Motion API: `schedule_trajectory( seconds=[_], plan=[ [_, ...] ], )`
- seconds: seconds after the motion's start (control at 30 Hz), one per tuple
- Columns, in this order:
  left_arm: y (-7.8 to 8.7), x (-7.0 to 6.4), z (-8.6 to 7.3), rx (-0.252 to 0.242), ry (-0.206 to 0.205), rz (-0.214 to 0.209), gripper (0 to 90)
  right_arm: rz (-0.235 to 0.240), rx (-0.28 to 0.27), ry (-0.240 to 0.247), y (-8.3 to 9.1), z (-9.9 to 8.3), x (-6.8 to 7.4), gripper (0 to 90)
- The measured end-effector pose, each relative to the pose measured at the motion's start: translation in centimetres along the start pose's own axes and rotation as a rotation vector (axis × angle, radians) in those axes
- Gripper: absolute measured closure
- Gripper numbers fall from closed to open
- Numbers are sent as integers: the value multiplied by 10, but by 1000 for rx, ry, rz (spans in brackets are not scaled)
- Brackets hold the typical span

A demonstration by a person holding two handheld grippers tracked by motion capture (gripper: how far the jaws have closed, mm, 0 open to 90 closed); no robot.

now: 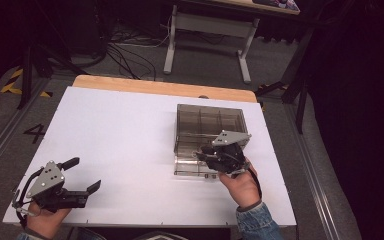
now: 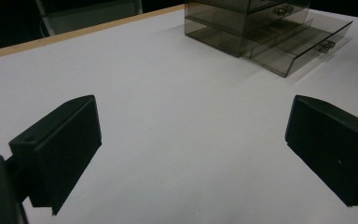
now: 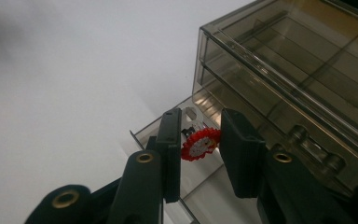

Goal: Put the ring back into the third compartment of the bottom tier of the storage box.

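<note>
**Red toothed disc between the right fingers over an open drawer**

The only writing that can be read is a dark "4" (image 1: pixel 34 133) marked on the floor left of the worktop (image 1: pixel 125 130). The small red disc carries a white centre with marks too small to read.

The right gripper (image 3: pixel 200 147) sits at the front of a smoky transparent drawer box (image 1: pixel 210 120) on the right half of the white worktop. Its fingers (image 3: pixel 170 149) stand close together, grasping a small red toothed disc (image 3: pixel 199 143) between them; the disc meets the right-hand finger, and whether the other finger touches it cannot be told. The disc hangs just over the pulled-out bottom drawer (image 3: pixel 205 186) of the box, near the drawer's front corner. A hand in a denim sleeve (image 1: pixel 257 220) holds this gripper.

The left gripper (image 1: pixel 82 175) rests low at the near left corner of the worktop, well apart from the box. Its fingers (image 2: pixel 60 149) are spread wide, released, with bare white surface between them.
</note>
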State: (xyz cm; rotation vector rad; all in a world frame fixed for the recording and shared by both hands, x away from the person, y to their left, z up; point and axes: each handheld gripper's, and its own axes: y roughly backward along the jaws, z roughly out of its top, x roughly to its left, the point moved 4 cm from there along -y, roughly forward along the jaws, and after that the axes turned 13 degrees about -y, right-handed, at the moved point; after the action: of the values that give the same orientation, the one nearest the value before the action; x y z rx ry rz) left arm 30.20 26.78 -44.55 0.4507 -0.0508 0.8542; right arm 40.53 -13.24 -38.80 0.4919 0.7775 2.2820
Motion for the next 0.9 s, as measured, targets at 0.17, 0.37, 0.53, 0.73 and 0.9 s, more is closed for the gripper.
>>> schedule_trajectory(
  seconds=[0.17,0.37,0.53,0.73,0.9],
  plan=[
    [0,0,0,-2,-7,4,42,-25,10,-12,3,-5,-7,698],
    [0,0,0,-2,-7,4,42,-47,16,-22,8,-10,-15,698],
    [0,0,0,1,-1,0,42,-70,21,-32,12,-14,-22,698],
    [0,-1,0,-3,6,0,42,-106,29,-37,16,-19,-30,698],
    [0,0,0,-1,0,0,41,-126,40,-49,19,-24,-36,698]
  ],
)
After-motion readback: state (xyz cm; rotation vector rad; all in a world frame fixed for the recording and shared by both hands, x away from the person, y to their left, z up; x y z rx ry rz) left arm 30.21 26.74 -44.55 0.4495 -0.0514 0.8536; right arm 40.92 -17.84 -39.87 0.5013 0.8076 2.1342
